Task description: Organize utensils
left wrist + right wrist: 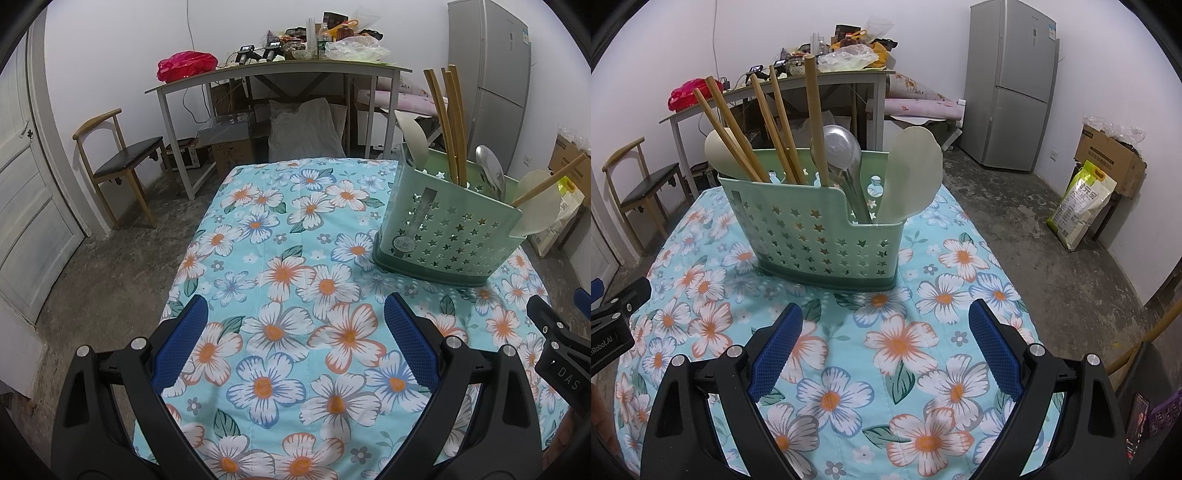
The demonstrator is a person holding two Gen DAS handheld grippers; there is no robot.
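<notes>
Green utensil caddy (pixel 816 236), upright on the floral-clothed counter (pixel 923 332), holding wooden chopsticks (pixel 783 125), two pale rice paddles (pixel 912 173) and a metal ladle (pixel 840 147), all handles or blades pointing up. Right claw (pixel 886 347) released and empty, caddy straight ahead and near; left claw (pixel 295 343) likewise released, caddy ahead to its right. Right hand apparently nearer; no loose utensils in view on the cloth.
</notes>
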